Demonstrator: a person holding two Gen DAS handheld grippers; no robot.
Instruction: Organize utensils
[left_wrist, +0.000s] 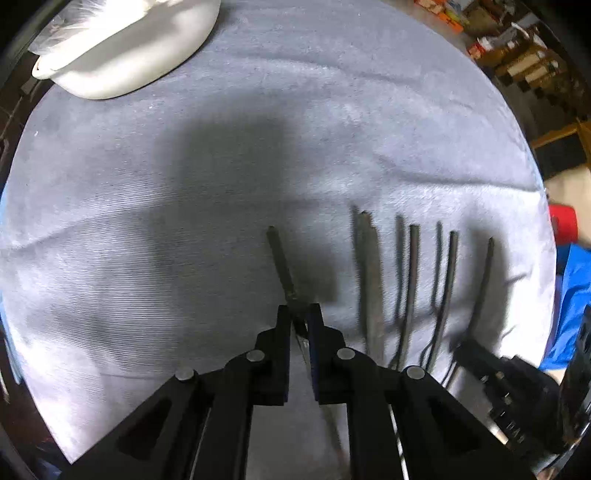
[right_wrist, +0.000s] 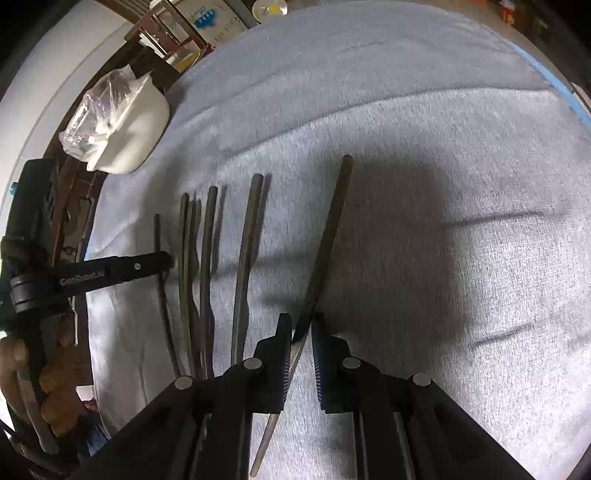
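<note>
A pale grey ribbed cloth (left_wrist: 184, 229) covers the table, with cluttered shelves of boxes (left_wrist: 517, 62) dim beyond its far edge. At the cloth's far left corner sits a white oval ceramic dish (left_wrist: 122, 55) stuffed with crinkled clear plastic (right_wrist: 96, 118); only the right wrist view shows the plastic plainly.

Five dark, slim metal utensils lie side by side, handles pointing away. In the left wrist view, the left gripper (left_wrist: 299, 314) has its black fingers drawn narrow around the leftmost utensil (left_wrist: 280, 266), which passes between the pads; whether the pads actually press on it is unclear. Three more dark utensils (left_wrist: 410, 280) lie to its right.

The right wrist view shows the right gripper (right_wrist: 301, 321) nearly closed about the rightmost dark utensil (right_wrist: 325, 236), a straight-handled piece whose pale tapered end runs back under the fingers; contact cannot be confirmed here either. This view alone reveals the person's left hand (right_wrist: 37, 373) gripping the left tool's handle at the cloth's edge. The left wrist view, in turn, shows a red object (left_wrist: 563, 225) and blue fabric (left_wrist: 572, 314) off the table's right side.
</note>
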